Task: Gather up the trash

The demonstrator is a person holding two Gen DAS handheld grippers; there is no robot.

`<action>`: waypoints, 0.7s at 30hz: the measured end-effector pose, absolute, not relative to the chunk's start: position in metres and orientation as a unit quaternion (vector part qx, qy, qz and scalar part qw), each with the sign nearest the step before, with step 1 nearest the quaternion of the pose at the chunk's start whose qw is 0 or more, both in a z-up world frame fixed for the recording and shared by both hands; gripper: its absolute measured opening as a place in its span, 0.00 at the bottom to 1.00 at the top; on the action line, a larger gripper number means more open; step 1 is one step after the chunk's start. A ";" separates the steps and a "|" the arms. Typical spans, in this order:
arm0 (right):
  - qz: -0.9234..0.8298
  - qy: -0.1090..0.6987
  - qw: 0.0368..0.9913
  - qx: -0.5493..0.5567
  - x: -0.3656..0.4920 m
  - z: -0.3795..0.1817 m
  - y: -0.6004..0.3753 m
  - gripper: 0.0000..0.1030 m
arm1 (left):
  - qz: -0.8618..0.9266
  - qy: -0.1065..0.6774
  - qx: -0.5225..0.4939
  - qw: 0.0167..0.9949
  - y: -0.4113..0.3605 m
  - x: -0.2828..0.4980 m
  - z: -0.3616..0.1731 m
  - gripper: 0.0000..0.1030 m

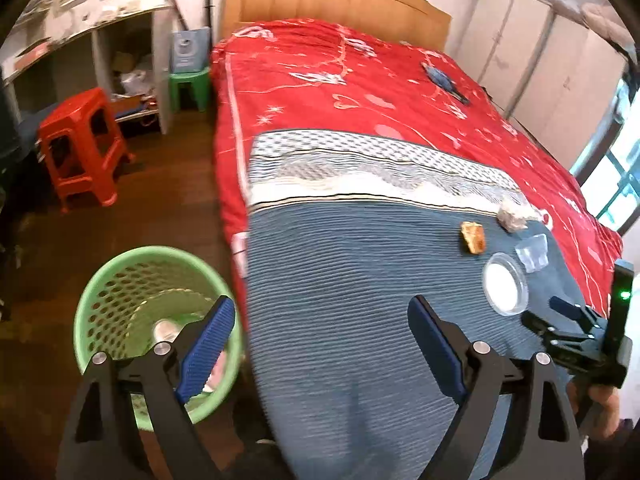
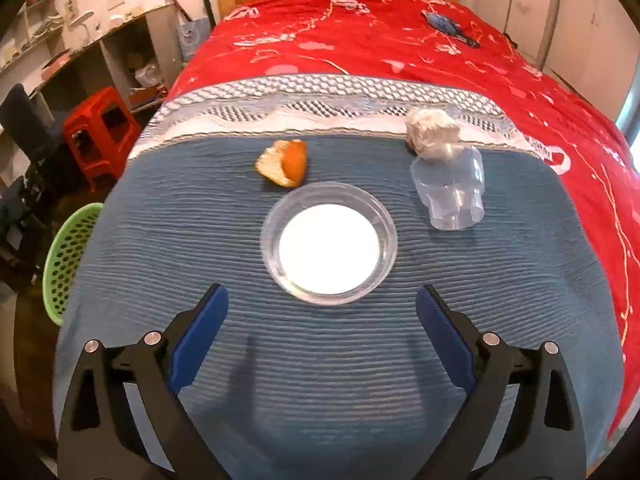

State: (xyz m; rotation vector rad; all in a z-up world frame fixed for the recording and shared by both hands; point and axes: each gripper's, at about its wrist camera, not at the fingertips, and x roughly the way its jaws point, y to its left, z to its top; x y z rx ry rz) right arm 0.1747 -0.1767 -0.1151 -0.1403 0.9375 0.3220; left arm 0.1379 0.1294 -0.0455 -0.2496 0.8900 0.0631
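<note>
My right tool (image 2: 322,312) has its blue pads spread wide apart and empty at the bottom of the right wrist view, hanging over the blue blanket (image 2: 200,240) at the foot of the bed. Straight ahead of it, dead centre in the frame and just beyond the fingertips, lies the clear round lid (image 2: 329,243) with its white middle, flat on the blanket; being round it has no long axis to line up with, so I judge the move is simply forward and down over its rim. Past the lid, a little left of centre, sits the orange peel (image 2: 285,163), and to the upper right the clear plastic cup (image 2: 450,190) lies on its side, touching the crumpled tissue (image 2: 430,130) behind it. My left tool (image 1: 322,344) is likewise open and holds nothing; in its view the same pieces sit off at the right edge, close by my other tool, so my right hand is plainly the nearer. The green basket (image 1: 100,292) stands on the floor at the lower left of the left view, just beside the bed, with something already lying in its bottom.
</note>
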 end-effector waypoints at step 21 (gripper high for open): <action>0.153 0.474 0.865 -0.067 0.217 -0.142 -0.166 0.87 | -0.028 0.468 -0.089 0.879 0.056 0.233 -0.063 0.83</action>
